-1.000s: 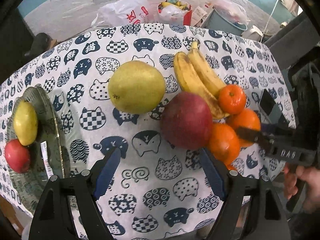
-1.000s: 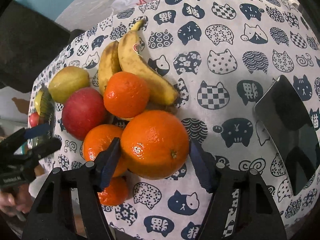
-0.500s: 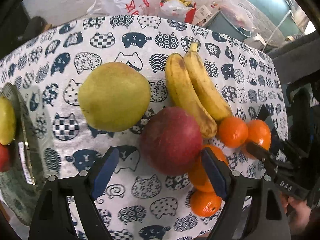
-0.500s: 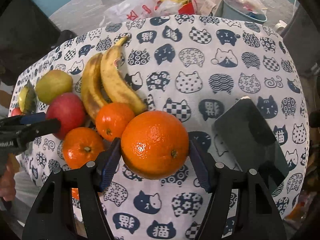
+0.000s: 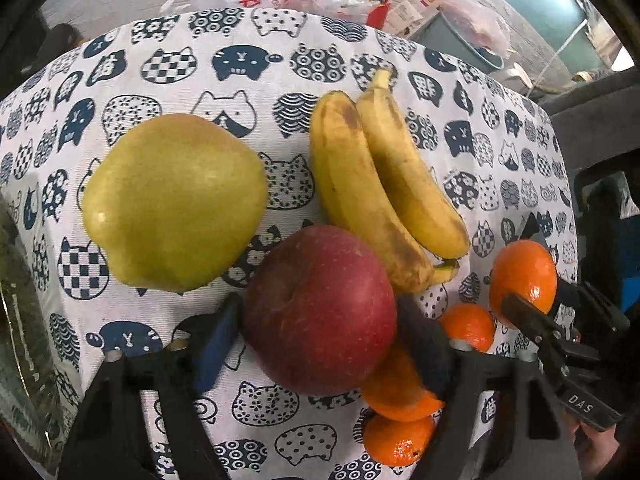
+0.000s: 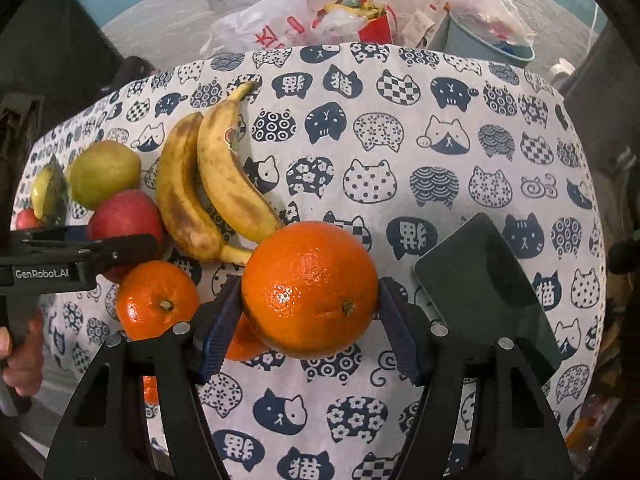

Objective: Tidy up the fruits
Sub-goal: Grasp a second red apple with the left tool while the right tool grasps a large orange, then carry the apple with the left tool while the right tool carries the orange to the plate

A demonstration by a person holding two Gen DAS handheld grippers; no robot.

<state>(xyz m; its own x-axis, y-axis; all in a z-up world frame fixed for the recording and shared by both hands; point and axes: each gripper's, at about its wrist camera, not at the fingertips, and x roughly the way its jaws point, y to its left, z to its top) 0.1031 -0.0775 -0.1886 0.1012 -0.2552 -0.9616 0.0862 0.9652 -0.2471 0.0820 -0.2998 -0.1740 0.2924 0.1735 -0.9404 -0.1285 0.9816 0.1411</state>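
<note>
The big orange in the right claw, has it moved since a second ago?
Yes. The orange, gripped in the right claw, has lifted up and away from the bananas it was beside.

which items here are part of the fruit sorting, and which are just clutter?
Job items:
- big orange in right gripper
- red apple between the fingers of left gripper
- pear
- bananas
- small oranges
- glass plate with fruit

Clutter:
- dark tablet
- plastic bags
- bucket
</note>
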